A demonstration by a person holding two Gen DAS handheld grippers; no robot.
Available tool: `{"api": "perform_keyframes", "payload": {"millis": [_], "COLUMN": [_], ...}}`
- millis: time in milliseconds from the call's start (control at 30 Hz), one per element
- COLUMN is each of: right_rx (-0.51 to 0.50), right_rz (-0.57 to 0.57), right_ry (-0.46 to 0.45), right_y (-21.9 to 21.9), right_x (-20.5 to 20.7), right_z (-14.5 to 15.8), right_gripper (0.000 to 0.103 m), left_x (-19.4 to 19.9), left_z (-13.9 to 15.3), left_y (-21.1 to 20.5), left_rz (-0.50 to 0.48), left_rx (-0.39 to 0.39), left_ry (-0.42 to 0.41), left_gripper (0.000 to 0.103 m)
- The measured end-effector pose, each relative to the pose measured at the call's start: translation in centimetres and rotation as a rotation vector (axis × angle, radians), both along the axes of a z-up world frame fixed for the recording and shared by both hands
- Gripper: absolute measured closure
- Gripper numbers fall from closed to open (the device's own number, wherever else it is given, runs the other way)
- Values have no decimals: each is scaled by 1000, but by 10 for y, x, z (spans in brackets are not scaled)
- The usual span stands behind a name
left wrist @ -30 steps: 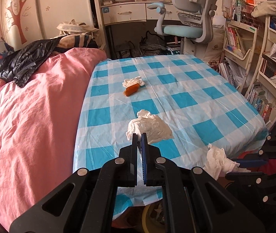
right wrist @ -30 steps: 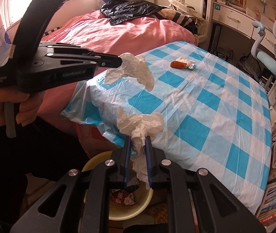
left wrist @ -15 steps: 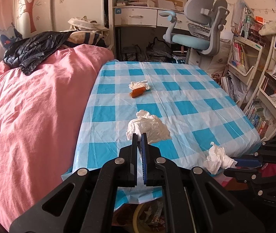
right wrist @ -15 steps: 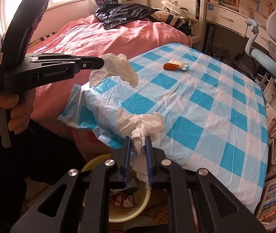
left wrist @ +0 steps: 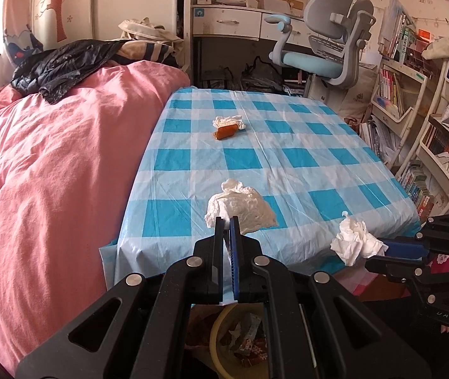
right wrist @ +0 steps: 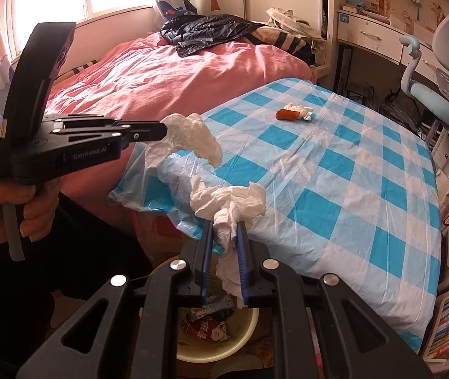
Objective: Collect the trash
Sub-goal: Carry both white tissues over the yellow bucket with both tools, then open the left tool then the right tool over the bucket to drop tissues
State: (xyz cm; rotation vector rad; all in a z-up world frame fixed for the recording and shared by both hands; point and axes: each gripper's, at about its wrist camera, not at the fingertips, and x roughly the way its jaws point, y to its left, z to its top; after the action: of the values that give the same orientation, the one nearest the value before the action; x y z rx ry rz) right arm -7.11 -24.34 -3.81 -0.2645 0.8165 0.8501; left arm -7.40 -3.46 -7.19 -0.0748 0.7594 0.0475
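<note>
While both grippers tilt downward, left gripper (left wrist: 227, 221) clenches a crumpled tissue (left wrist: 240, 208); right gripper (right wrist: 225, 225) grips a tissue wad (right wrist: 229, 203). Yellow bin (right wrist: 218, 344) at 6 o'clock; sausage (right wrist: 287, 114) at 1 o'clock.

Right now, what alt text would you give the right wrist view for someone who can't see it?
A black claw pinches a crumpled white tissue above a yellow trash bin, at the edge of a table with a blue checked cloth. To its left, a hand holds a second claw gripping another tissue. A pink bed lies behind.
</note>
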Motion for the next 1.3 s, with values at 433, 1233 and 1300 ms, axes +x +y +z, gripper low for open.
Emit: {"api": "perform_keyframes", "payload": {"millis": [433, 1233, 1300], "right_rx": [7, 2, 0], "right_rz": [-26, -35, -35], "right_ry": [20, 41, 43], "right_y": [-6, -13, -13], "right_x": [-16, -28, -29], "right_z": [-8, -19, -20], "right_gripper": [86, 85, 85], "left_x": [-27, -45, -46], "left_z": [-12, -47, -46], "left_y": [-17, -42, -41], "left_rz": [-34, -88, -80], "left_rx": [25, 35, 27], "left_ry": [25, 173, 168], "left_gripper": [99, 88, 79]}}
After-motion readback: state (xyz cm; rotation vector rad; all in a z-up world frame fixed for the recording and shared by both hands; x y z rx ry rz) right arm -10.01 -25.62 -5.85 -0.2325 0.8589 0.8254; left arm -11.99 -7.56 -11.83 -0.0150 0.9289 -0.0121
